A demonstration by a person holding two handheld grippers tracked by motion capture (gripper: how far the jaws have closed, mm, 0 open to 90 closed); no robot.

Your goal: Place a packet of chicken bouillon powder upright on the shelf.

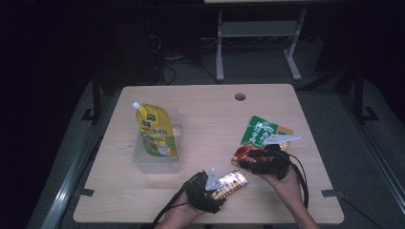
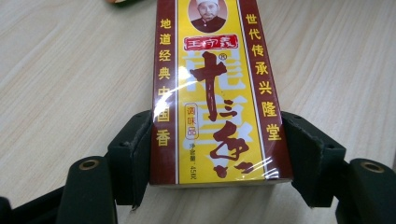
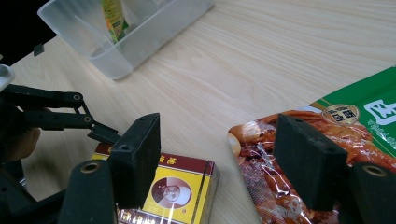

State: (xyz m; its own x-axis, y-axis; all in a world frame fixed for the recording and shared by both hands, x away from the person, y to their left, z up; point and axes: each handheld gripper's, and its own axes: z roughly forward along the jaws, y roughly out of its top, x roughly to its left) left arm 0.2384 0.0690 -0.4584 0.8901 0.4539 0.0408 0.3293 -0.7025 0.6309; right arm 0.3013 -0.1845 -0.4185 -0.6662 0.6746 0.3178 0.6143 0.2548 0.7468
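Note:
A yellow and maroon seasoning box (image 1: 232,182) lies flat near the table's front edge. My left gripper (image 1: 221,188) is shut on its near end, and in the left gripper view both pads press the long sides of the box (image 2: 217,93). A green and red food pouch (image 1: 262,133) lies flat at the right. My right gripper (image 1: 247,160) hovers open over the pouch's red corner (image 3: 261,144), one pad above the box (image 3: 173,186) and the other above the pouch, holding nothing.
A clear plastic container (image 1: 157,164) stands at the left middle with a yellow spouted pouch (image 1: 155,131) leaning in it. A round cable hole (image 1: 239,97) sits near the far edge. Beyond the table stand a white frame's legs (image 1: 219,52).

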